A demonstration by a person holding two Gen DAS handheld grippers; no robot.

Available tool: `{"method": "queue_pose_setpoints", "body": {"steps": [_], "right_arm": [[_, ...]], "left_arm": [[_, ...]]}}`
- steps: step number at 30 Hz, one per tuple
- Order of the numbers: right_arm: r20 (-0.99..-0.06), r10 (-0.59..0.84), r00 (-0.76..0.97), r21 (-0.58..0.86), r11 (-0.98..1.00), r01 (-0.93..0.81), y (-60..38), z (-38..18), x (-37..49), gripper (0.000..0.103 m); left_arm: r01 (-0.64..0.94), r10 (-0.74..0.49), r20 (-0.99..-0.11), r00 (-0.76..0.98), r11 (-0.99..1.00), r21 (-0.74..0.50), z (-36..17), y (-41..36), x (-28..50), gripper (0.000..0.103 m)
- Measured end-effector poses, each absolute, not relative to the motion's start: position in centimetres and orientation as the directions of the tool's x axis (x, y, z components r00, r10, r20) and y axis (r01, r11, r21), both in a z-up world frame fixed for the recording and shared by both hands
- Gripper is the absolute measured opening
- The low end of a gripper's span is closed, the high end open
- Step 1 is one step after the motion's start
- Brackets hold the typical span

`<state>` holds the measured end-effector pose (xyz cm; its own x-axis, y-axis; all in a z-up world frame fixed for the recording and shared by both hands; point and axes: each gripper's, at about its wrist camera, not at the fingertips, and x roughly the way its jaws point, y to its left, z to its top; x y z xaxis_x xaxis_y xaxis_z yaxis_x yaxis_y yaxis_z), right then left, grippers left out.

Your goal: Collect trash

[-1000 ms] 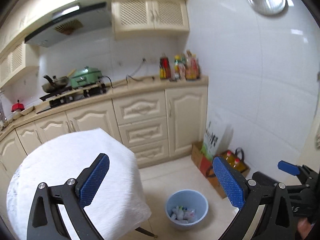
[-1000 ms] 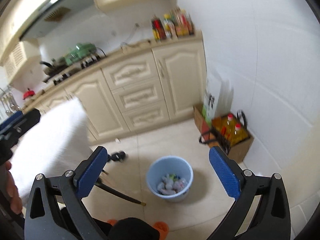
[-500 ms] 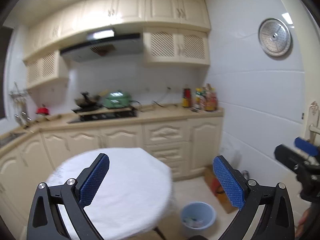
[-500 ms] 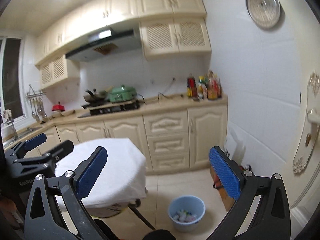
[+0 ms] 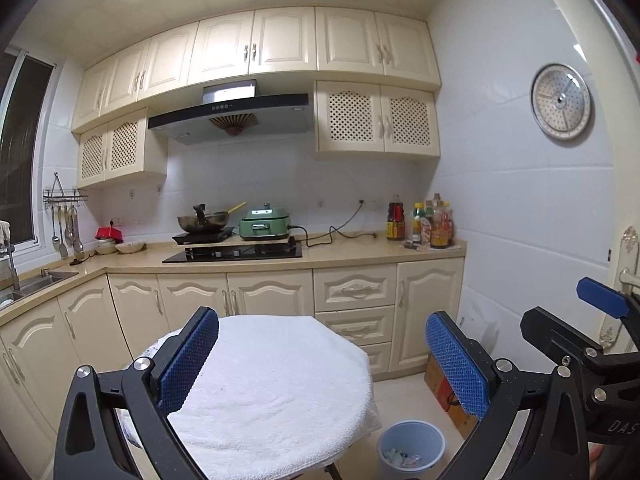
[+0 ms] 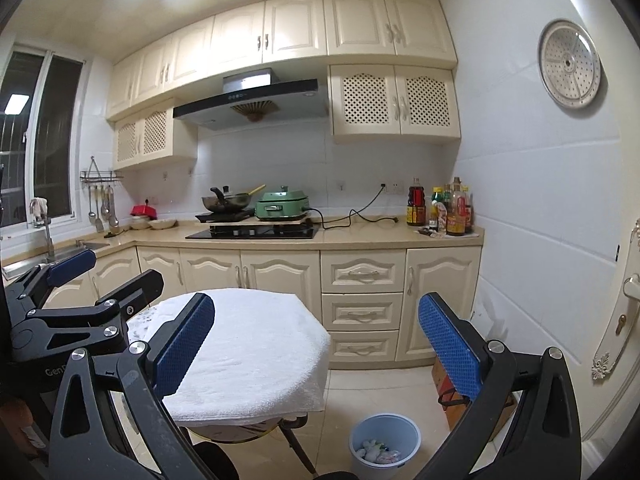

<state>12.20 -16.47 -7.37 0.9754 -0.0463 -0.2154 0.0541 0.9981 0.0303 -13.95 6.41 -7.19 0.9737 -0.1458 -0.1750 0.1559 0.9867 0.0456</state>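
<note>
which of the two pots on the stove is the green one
The green one is the lidded electric pot on the right, with a black cord plugged in. The other, on its left, is a dark metal wok with a handle.

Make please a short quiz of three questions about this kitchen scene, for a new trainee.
1. True or false: the left gripper holds a piece of trash.
2. Where does the blue trash bin stand? A) on the countertop B) on the floor beside the towel-covered table C) in the sink
3. Fill in: the green electric cooker sits to the ______ of the wok in the right wrist view.

Key: 1 false, both it and the right gripper are open and empty; 2 B; 3 right.
</note>
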Motion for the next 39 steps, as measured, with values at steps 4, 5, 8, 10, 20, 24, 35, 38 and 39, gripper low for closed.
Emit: {"method": "queue_pose_setpoints", "body": {"steps": [4, 5, 8, 10, 20, 24, 35, 38, 39], "right_arm": [[-0.215, -0.05, 0.975, 0.028, 0.998, 0.057, -16.5, -7.4, 11.9, 0.103], [-0.216, -0.051, 0.975, 0.028, 0.998, 0.058, -16.4, -7.4, 12.0, 0.103], [-0.214, -0.055, 0.975, 0.028, 0.998, 0.063, -16.6, -7.4, 11.8, 0.103], [-0.214, -0.057, 0.975, 0.031, 0.997, 0.065, -16.8, -7.4, 11.8, 0.103], [-0.22, -0.069, 0.973, 0.039, 0.996, 0.079, -17.2, -7.3, 11.6, 0.103], [-0.22, -0.068, 0.973, 0.039, 0.996, 0.078, -17.3, -7.3, 11.6, 0.103], [-0.22, -0.068, 0.973, 0.039, 0.996, 0.079, -17.3, -7.3, 11.6, 0.103], [-0.22, -0.068, 0.973, 0.04, 0.996, 0.079, -17.3, -7.4, 11.6, 0.103], [-0.22, -0.067, 0.973, 0.041, 0.996, 0.078, -17.3, -7.4, 11.6, 0.103]], "left_arm": [[0.165, -0.154, -0.182, 0.971, 0.985, 0.046, -7.0, 5.9, -13.1, 0.102], [0.165, -0.153, -0.181, 0.971, 0.985, 0.049, -6.9, 5.7, -12.5, 0.102], [0.16, -0.148, -0.181, 0.972, 0.986, 0.055, -6.9, 5.4, -12.3, 0.102], [0.163, -0.151, -0.187, 0.971, 0.985, 0.054, -6.4, 4.7, -9.5, 0.102], [0.164, -0.149, -0.197, 0.969, 0.984, 0.062, -5.4, 3.2, -5.3, 0.102], [0.163, -0.148, -0.198, 0.969, 0.985, 0.062, -5.5, 3.0, -5.1, 0.102], [0.166, -0.152, -0.203, 0.967, 0.984, 0.059, -5.6, 3.5, -3.9, 0.102], [0.167, -0.152, -0.204, 0.967, 0.984, 0.057, -5.7, 3.4, -3.6, 0.102], [0.166, -0.152, -0.204, 0.967, 0.984, 0.057, -5.7, 3.3, -3.4, 0.102]]}}
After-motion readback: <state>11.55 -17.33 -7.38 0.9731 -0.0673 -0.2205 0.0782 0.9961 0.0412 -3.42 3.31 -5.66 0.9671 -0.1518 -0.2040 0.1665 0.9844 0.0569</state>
